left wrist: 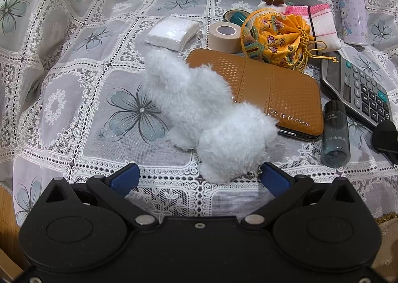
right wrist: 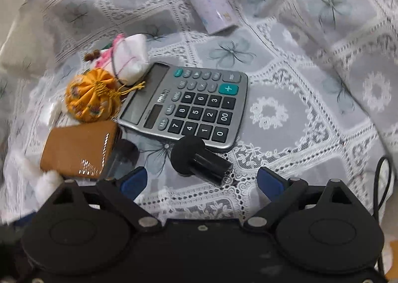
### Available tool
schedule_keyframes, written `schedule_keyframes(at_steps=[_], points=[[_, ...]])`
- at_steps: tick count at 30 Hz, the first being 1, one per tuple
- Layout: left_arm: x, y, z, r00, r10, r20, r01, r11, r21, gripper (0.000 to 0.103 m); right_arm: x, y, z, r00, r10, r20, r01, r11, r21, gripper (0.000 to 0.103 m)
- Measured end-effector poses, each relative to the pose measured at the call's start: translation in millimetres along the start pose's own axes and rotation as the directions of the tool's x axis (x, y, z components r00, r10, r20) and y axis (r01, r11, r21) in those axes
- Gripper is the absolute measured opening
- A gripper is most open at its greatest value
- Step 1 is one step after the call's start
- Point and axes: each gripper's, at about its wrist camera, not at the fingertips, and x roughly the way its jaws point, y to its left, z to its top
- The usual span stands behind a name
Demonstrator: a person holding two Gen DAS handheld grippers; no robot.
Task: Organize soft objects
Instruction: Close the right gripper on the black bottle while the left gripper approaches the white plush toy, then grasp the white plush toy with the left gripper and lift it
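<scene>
Your left gripper stands wide over the lace tablecloth, its blue pads apart and pressing on nothing. The white plush toy lies just ahead of it; its near end reaches in between the fingertips, close to the right pad, and its far end points toward the packet of tissues. One side of the toy lies against the tan wallet. Beyond the wallet sit the yellow drawstring pouch, the roll of beige tape and the pink-and-white knitted cloth, with the lilac bottle toward the far right corner.

Your right gripper is also spread open and empty. A black cylinder with a foam head lies on the cloth just ahead of the gap, touching neither pad. Behind it sits the calculator. The view here is motion-blurred, so the small dark bottle beside the wallet is hard to read.
</scene>
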Motion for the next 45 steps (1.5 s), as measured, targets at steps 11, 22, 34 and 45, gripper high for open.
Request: schedule_keyframes(at_steps=[11, 22, 34, 45], points=[[-1.1, 0.3, -0.8, 1.0, 0.0, 0.007, 0.0, 1.0, 0.0, 0.101, 11.9, 8.4, 4.6, 0.997, -0.067, 0.038, 0.066, 0.998, 0.02, 0.071], [-1.3, 0.2, -1.3, 1.0, 0.004, 0.007, -0.004, 1.0, -0.001, 0.101, -0.5, 7.9, -1.8, 0.994, 0.072, 0.078, -0.062, 0.99, -0.125, 0.057], [-0.7, -0.5, -1.2, 1.0, 0.009, 0.0, -0.009, 1.0, -0.002, 0.101, 7.6, 22.4, -8.0, 0.99, 0.078, 0.119, -0.035, 0.943, -0.33, 0.065], [0.0, -0.7, -1.8, 1.0, 0.008, 0.002, -0.008, 1.0, -0.001, 0.101, 12.7, 15.4, -7.3, 0.997, 0.006, 0.08, 0.004, 0.992, -0.126, 0.076]])
